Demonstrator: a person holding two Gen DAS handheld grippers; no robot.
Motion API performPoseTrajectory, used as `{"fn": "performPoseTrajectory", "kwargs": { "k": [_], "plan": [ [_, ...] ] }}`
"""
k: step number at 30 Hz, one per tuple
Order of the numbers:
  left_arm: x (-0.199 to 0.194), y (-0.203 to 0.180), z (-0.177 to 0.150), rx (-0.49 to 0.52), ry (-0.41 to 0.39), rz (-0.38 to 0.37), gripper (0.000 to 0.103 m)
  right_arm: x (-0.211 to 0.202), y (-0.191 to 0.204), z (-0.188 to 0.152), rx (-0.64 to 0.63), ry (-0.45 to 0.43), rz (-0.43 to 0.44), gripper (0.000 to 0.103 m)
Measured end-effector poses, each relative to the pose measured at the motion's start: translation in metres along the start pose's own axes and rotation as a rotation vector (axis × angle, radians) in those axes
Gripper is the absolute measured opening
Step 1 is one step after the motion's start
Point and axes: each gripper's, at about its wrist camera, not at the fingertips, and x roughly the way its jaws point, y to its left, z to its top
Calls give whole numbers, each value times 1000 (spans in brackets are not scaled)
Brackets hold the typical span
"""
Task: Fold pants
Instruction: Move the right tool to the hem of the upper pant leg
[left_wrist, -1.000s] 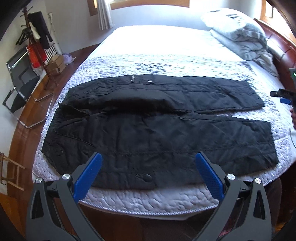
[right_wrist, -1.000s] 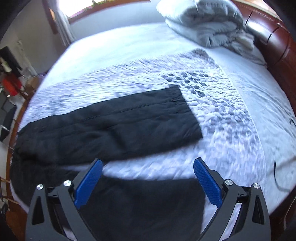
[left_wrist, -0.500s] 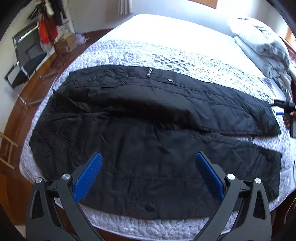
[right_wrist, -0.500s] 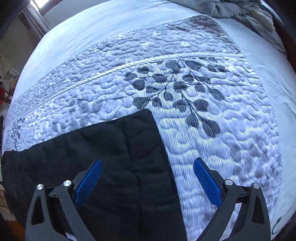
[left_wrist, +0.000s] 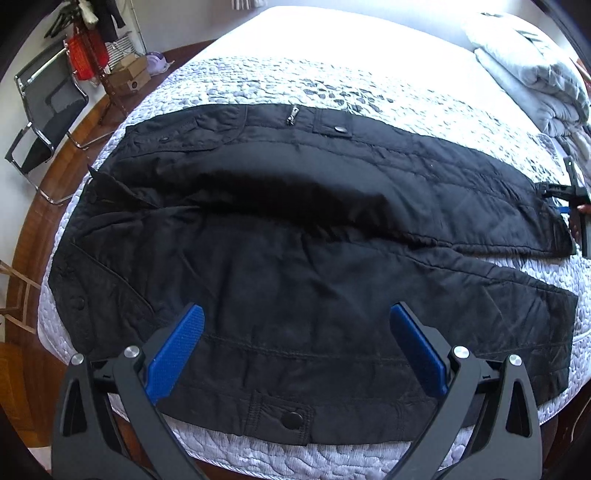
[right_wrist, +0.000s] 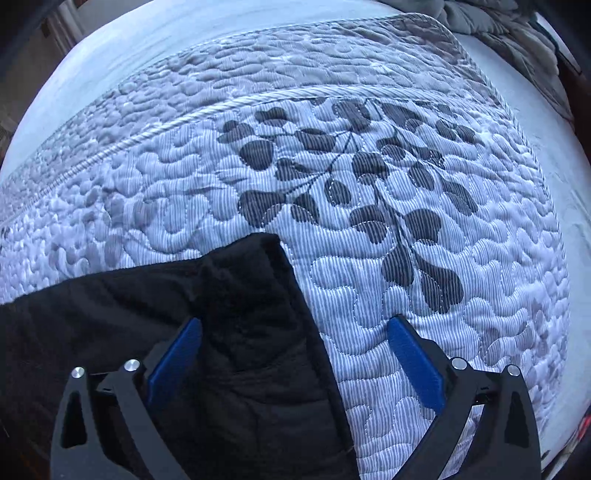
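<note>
The black pants (left_wrist: 295, 236) lie flat on the quilt (left_wrist: 332, 77) that covers the bed, waist toward the chair (left_wrist: 44, 122) side and legs running toward the folded duvet (left_wrist: 535, 70), the far leg overlapping the near one along the middle. A zip pull and a snap show at the waist edge farthest from the left gripper, another snap on the flap at the quilt's near edge. The left gripper (left_wrist: 295, 345) hovers over the near leg with its blue pads wide apart, holding nothing; compared with half a second ago it sits lower and closer, so the pants fill more of its view. The right gripper (right_wrist: 293, 360) hangs just over the hem of the far leg (right_wrist: 236, 332), jaws also spread wide and empty, its left pad above black cloth and its right pad above bare quilt beside the leaf print (right_wrist: 351, 177). It too has dropped nearer since the earlier frame, the hem corner now reaching well up between its pads. In the left view it shows at the far leg's hem, with a hand (left_wrist: 578, 221) on it.
</note>
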Motion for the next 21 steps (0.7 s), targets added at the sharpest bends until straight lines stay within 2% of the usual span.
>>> {"fn": "performPoseTrajectory", "kwargs": {
  "k": [3, 5, 6, 8, 10, 12, 14, 17, 19, 21],
  "plan": [
    [-2, -1, -2, 11, 5, -5, 100, -9, 13, -5, -95, -37, -19, 97],
    [-5, -1, -2, 18, 2, 2, 100, -18, 24, -9, -138, -57, 0, 72],
    [-6, -1, -2, 19, 0, 4, 100, -21, 29, -10, -144, -60, 3, 64],
    [-8, 1, -2, 15, -3, 5, 100, -32, 39, -13, -174, -70, -37, 39],
    [-11, 3, -2, 4, -3, 3, 100, -47, 49, -19, -234, -90, -71, 22],
    [-13, 5, -3, -2, -2, 2, 100, -63, 52, -25, -268, -136, -49, 17],
    [-14, 7, -5, -3, 1, 13, 100, -98, 55, -41, -301, -238, 12, 16],
    [-15, 10, -9, -13, 12, 15, 100, -146, 58, -76, -392, -399, 95, 16],
    [-18, 12, -12, -23, 12, 9, 100, -181, 63, -113, -463, -476, 183, 14],
    [-23, 12, -16, -28, 5, 8, 100, -204, 70, -146, -519, -510, 240, 8]
  ]
}}
